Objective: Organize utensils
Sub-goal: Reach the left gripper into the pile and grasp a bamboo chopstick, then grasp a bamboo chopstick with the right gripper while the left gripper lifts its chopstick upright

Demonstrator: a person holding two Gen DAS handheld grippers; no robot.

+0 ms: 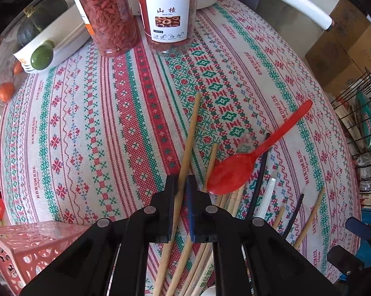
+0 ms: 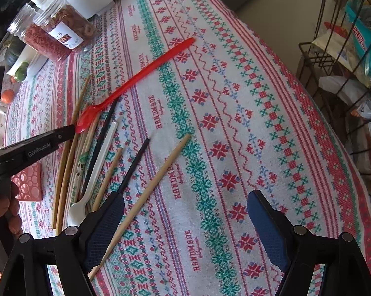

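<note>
My left gripper (image 1: 181, 181) is shut on a long wooden chopstick (image 1: 191, 128) above a pile of wooden chopsticks (image 1: 225, 202). A red plastic spoon (image 1: 237, 170) lies across the pile; it also shows in the right wrist view (image 2: 136, 80). Black chopsticks (image 2: 133, 165) and a white plastic spoon (image 2: 99, 165) lie beside the pile. A single wooden chopstick (image 2: 151, 187) lies close to my right gripper (image 2: 185, 209), which is open and empty above the patterned tablecloth (image 2: 234, 123). The left gripper (image 2: 73, 129) shows at the left of the right wrist view.
A red perforated holder (image 1: 25, 249) stands at the near left. Two jars of dried fruit (image 1: 165, 12) and a white dish with green squash (image 1: 42, 37) stand at the far edge. A wire rack (image 2: 345, 49) with packets is to the right of the table.
</note>
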